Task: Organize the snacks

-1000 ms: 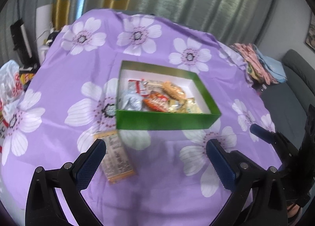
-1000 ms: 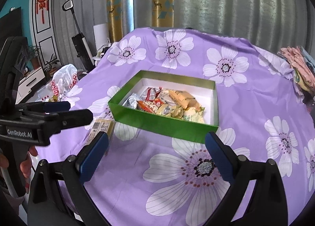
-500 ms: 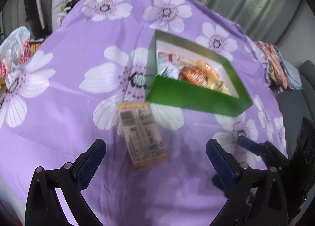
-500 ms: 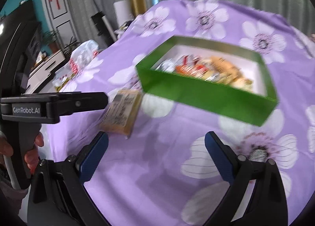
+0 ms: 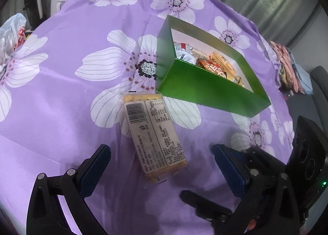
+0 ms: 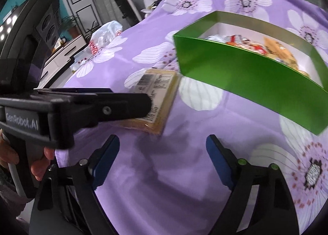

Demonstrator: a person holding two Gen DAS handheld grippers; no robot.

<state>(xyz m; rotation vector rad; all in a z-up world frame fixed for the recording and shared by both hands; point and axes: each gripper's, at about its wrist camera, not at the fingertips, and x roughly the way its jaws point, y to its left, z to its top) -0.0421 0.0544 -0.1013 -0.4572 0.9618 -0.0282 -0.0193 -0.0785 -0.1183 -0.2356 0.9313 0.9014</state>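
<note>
A desk covered by a purple flowered cloth (image 5: 67, 83) fills both views. On it, toward the far right, a green box (image 5: 207, 89) is seen with one corner turned toward the left camera; assorted snack packets (image 5: 215, 65) are heaped inside against its white lining. In the right wrist view the same box (image 6: 246, 79) stands to the far right, its long green wall facing the camera.

A flat cracker pack (image 5: 153, 134) lies label-up on the cloth, just beside the box's near left corner, though whether the two touch cannot be told. Its long axis runs from far left to near right in the left wrist view: the barcode end points away toward the box, the other end toward the camera. In the right wrist view the pack (image 6: 162, 89) is partly hidden behind the left tool's black body.

The left gripper (image 5: 162, 165) is held just above the pack's near end, its jaws wide apart and empty. The right gripper (image 6: 162, 153) hovers over bare cloth near the pack, jaws likewise spread wide with nothing between them.

Compared with a second ago, both tools have been brought lower and closer to the pack, which now appears much larger.
</note>
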